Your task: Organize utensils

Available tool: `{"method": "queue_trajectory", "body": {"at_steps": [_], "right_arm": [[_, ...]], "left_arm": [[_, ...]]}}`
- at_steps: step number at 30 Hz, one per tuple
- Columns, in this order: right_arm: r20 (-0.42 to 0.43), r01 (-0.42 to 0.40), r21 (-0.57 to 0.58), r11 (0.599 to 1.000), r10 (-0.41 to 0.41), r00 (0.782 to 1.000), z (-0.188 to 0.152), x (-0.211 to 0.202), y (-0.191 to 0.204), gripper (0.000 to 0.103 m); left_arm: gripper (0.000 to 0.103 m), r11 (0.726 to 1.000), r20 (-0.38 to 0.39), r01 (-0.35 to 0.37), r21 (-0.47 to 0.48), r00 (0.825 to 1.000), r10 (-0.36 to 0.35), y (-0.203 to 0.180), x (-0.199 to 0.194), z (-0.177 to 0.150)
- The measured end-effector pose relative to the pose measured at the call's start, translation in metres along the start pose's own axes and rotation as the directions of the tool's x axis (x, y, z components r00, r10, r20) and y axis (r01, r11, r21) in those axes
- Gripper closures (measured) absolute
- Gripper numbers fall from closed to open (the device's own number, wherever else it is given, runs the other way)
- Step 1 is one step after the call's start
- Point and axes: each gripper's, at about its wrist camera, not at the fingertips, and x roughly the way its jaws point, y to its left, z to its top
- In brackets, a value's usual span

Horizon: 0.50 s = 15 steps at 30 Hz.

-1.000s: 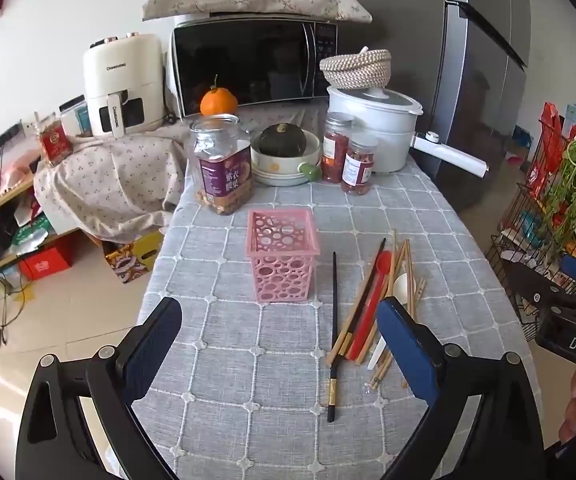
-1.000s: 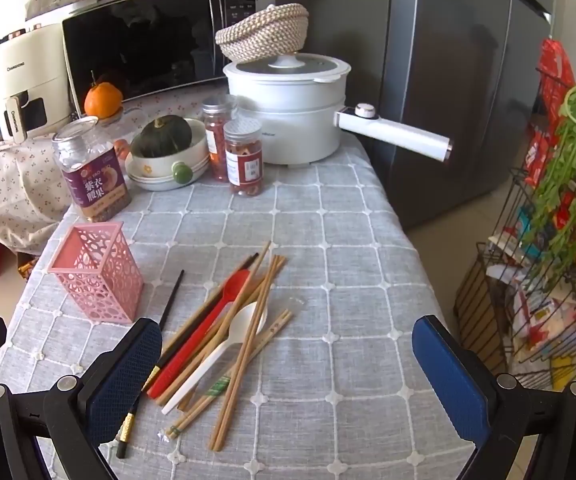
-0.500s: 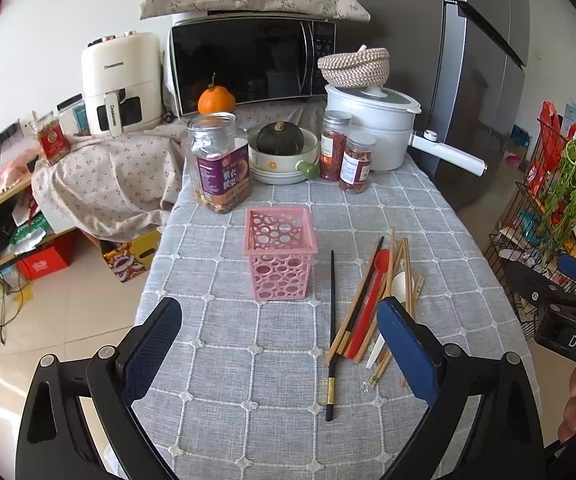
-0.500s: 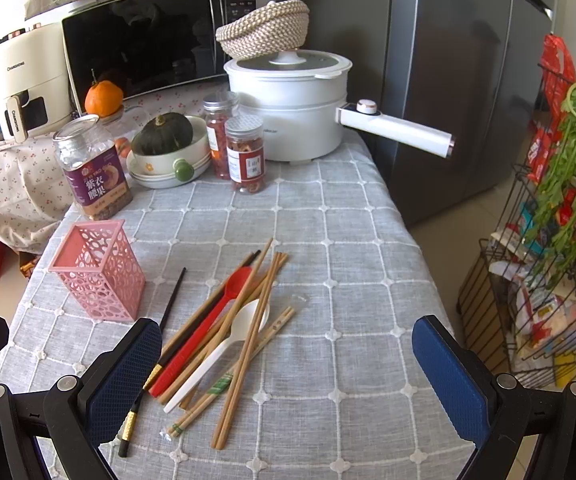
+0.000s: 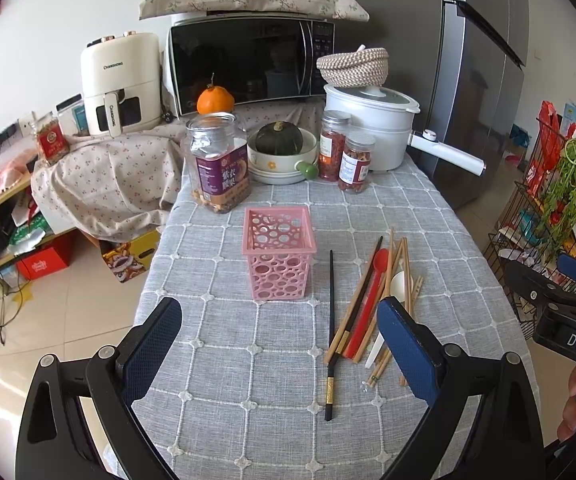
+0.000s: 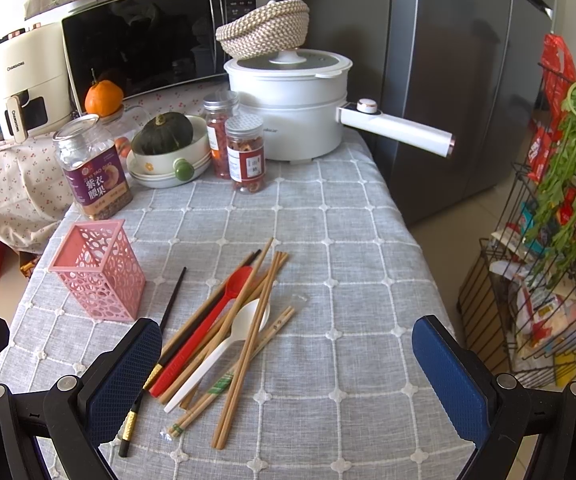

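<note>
A pink perforated holder (image 5: 278, 253) stands upright and empty on the grey checked tablecloth (image 5: 247, 360); it also shows in the right wrist view (image 6: 99, 270). To its right lies a loose pile of wooden chopsticks (image 6: 247, 332), a red spoon (image 6: 203, 328), a white spoon (image 6: 223, 350) and a black chopstick (image 5: 331, 332). My left gripper (image 5: 279, 344) is open and empty, hovering short of the holder. My right gripper (image 6: 285, 364) is open and empty, just short of the pile.
At the back of the table stand a nut jar (image 5: 217, 168), a bowl with a squash (image 5: 279, 152), two spice jars (image 5: 346, 156) and a white pot (image 5: 372, 128) with a long handle. A wire rack with greens (image 6: 560, 240) stands right of the table.
Both grippers have drifted slightly; the table objects sit a little lower and nearer in the views. Nothing on the table has moved, and both grippers stay open.
</note>
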Motion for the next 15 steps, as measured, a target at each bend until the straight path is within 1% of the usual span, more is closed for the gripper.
{"method": "queue_trajectory", "body": {"at_steps": [15], "right_arm": [[-0.001,0.000,0.001,1.000,0.000,1.000,-0.0004,0.0005,0.0000,0.000]], "left_arm": [[0.003,1.000,0.001,0.000,-0.002,1.000,0.000,0.0003,0.0000,-0.0006]]}}
